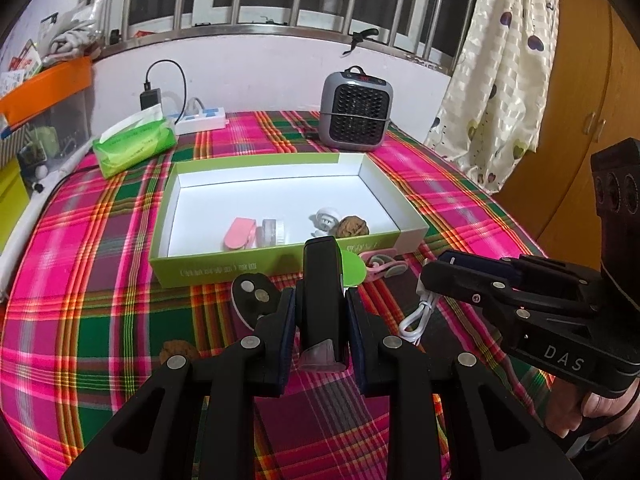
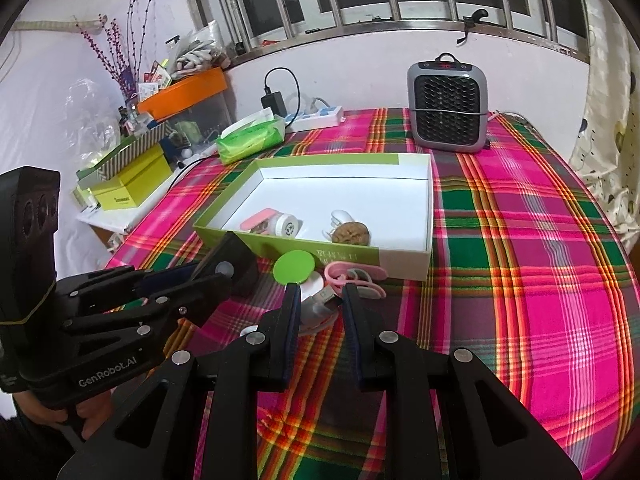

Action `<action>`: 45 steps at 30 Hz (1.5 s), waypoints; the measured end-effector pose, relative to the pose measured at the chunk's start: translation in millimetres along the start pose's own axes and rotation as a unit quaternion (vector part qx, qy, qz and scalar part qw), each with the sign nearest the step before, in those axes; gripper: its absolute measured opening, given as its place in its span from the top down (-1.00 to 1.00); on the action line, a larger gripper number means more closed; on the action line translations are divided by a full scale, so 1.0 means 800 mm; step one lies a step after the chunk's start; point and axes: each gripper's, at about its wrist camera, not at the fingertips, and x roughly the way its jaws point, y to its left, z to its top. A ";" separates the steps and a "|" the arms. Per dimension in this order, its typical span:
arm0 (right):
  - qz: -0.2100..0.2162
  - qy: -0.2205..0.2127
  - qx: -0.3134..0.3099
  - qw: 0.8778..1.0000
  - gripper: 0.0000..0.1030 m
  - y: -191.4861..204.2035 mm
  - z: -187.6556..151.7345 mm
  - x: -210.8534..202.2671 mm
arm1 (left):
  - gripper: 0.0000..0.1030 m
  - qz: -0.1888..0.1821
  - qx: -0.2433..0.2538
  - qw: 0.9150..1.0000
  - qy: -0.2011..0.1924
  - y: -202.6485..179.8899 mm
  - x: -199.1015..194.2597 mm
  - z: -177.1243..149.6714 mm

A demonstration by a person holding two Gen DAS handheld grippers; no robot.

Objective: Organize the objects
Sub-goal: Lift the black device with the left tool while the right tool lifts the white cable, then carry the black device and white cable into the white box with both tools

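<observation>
Left gripper (image 1: pixel 320 308) clamps black block (image 1: pixel 320 276) (upright) — above tablecloth (image 1: pixel 100 320).

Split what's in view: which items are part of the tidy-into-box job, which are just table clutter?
Job:
- green-sided white cardboard box
- black rectangular block clamped in left gripper
- round green disc
- pink clip
- white coiled USB cable
- brown walnut on cloth

Clutter:
- grey grille heater
- green tissue pack
- white power strip

"DAS" on right tool (image 1: pixel 448 266); "GenRobot.AI" on left tool (image 2: pixel 224 276)
</observation>
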 end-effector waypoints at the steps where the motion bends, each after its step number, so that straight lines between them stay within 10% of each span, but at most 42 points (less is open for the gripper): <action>1: 0.000 -0.001 -0.001 1.000 0.57 0.000 0.001 0.000 | 0.57 0.001 0.000 1.000 0.000 0.000 0.000 0.002; 45: 0.004 -0.023 -0.022 1.000 0.57 -0.010 0.063 0.043 | 0.57 0.028 -0.002 1.000 -0.010 0.035 0.047 0.068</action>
